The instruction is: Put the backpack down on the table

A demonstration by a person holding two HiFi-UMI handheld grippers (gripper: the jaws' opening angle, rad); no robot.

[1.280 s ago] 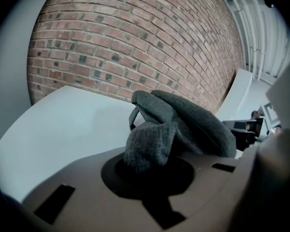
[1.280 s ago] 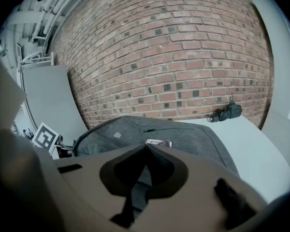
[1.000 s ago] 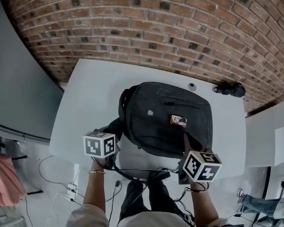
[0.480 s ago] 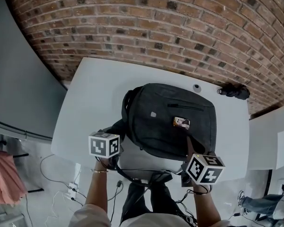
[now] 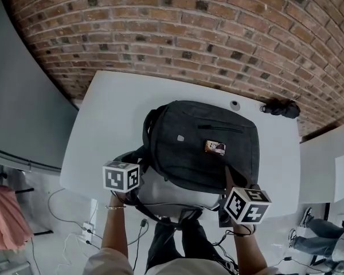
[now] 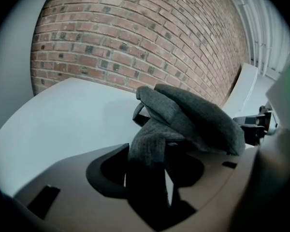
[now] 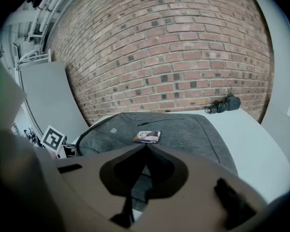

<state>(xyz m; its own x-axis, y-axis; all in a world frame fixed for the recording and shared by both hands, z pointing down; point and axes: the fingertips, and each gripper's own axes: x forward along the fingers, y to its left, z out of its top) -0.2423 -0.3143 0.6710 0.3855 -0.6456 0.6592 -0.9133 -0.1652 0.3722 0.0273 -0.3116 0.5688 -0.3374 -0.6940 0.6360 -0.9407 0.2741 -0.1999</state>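
Backpack is down flat on the white table, front panel up, nothing hanging over the near edge as far as the head view shows. Its long axis runs left-right, roughly parallel to that near edge, so the bag lies straight ahead of both tongs and slightly below them. Left gripper sits at the near-left corner with its jaws opening. The grey shoulder strap runs down between them, but the pads look clear of it, so I read that side as letting go. Right gripper is at the near-right corner, tips together and resting on or just above the bag's near edge, short of the small printed patch. Jaws are closed there. Whether a fold of fabric is pinched between the tips I can't quite tell, since the view is dark under them. Neither side is clearly closer: left is on the strap, right is at the body. My judgement is that placement is basically done. What's left is freeing the right side if it holds anything, then pulling both tongs back toward me, away from the bag, without dragging the strap.
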